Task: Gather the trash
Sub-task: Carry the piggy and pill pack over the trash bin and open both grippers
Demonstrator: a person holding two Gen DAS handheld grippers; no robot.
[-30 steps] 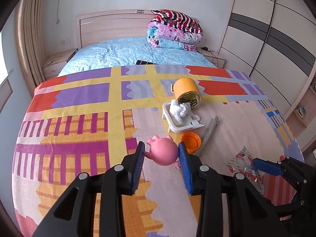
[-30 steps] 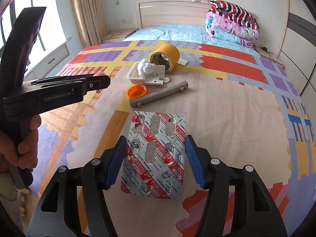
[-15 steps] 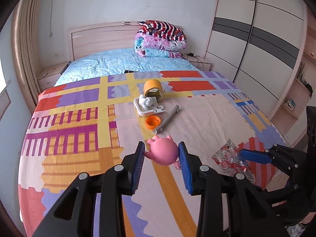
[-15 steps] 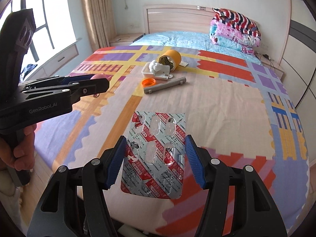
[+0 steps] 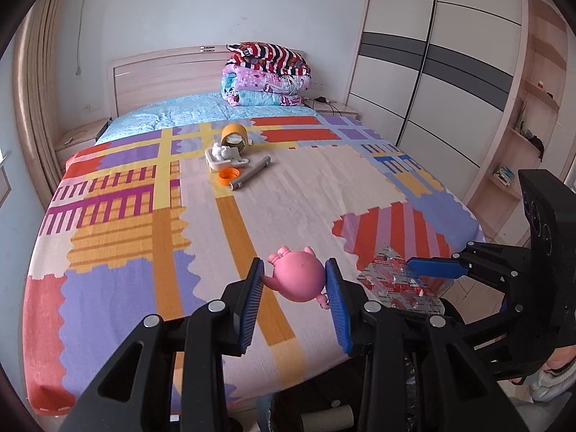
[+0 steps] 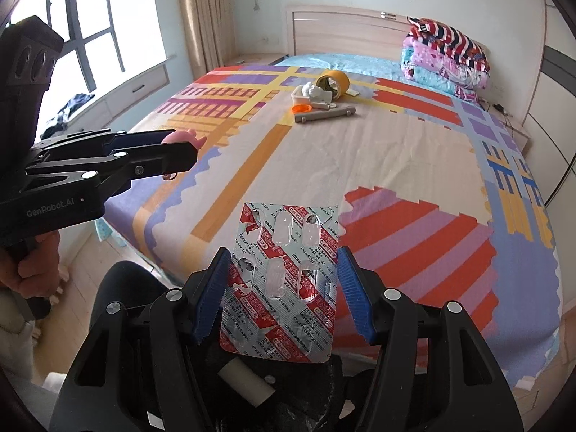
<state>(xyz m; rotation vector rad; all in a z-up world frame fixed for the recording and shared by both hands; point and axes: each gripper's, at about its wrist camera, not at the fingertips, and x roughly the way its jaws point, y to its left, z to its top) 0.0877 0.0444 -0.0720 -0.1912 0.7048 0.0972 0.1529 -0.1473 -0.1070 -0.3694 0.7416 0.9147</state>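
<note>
We pinch pink pig toy [image 5: 298, 280] in left gripper [image 5: 294, 297], blister pack [image 6: 282, 280] clamped edgewise in right gripper [image 6: 284, 288]; both held over dark bin [image 6: 288, 388] below bed edge [image 5: 180, 370], likely for drop.

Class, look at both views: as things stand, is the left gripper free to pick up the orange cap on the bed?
Probably not. The left gripper is shut on a pink toy, so its jaws are occupied, and the orange cap lies far up the bed.
</note>
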